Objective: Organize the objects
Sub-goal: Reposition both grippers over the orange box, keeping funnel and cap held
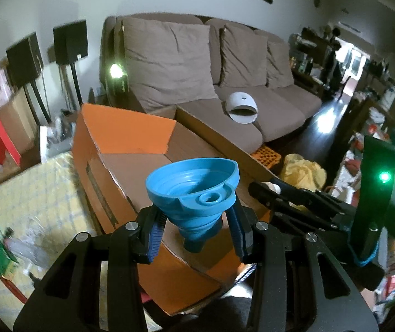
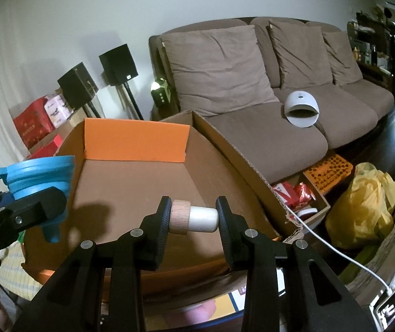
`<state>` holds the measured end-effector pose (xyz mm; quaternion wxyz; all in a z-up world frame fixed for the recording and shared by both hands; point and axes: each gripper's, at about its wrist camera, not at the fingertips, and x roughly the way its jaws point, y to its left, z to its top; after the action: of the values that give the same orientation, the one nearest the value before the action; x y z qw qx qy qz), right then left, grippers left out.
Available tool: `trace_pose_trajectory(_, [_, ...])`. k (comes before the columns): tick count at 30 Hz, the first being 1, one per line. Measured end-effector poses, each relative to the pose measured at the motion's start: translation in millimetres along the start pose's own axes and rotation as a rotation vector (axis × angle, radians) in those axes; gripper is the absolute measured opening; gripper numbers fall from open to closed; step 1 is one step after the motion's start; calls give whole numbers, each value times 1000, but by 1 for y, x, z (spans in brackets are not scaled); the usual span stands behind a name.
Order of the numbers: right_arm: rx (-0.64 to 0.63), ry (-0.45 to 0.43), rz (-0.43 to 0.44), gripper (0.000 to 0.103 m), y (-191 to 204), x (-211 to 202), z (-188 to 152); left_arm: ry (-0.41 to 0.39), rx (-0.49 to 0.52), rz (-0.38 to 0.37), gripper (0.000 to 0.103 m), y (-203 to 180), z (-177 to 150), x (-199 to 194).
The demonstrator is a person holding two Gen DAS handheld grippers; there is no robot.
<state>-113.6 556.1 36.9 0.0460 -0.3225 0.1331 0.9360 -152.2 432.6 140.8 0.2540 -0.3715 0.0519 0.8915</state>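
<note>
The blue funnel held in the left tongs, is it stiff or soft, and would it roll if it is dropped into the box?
The blue funnel shows stepped folding rings, so it is probably soft rubber that gives under the left tongs. Being thin and hollow, it likely weighs little. Its cone shape would probably roll in a curve inside the cardboard box.

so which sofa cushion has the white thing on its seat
The middle seat cushion: the white dome gadget sits at its right edge; the other seats are bare.

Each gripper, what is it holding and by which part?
Left gripper clamps the blue funnel by its lower cone. Right gripper pinches the stopper end to end.
</note>
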Motion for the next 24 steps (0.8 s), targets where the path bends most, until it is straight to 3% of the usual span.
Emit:
trace_pose_trajectory(7, [13, -2, -3, 33, -4, -1, 0, -14, 94, 63, 39, -11, 2, -4])
trace_pose_trajectory(16, [8, 2, 3, 33, -3, 0, 1, -92, 147, 209, 39, -8, 9, -16])
trace_pose_trajectory(24, [-4, 5, 9, 33, 1, 0, 0, -87, 88, 212, 38, 16, 18, -22])
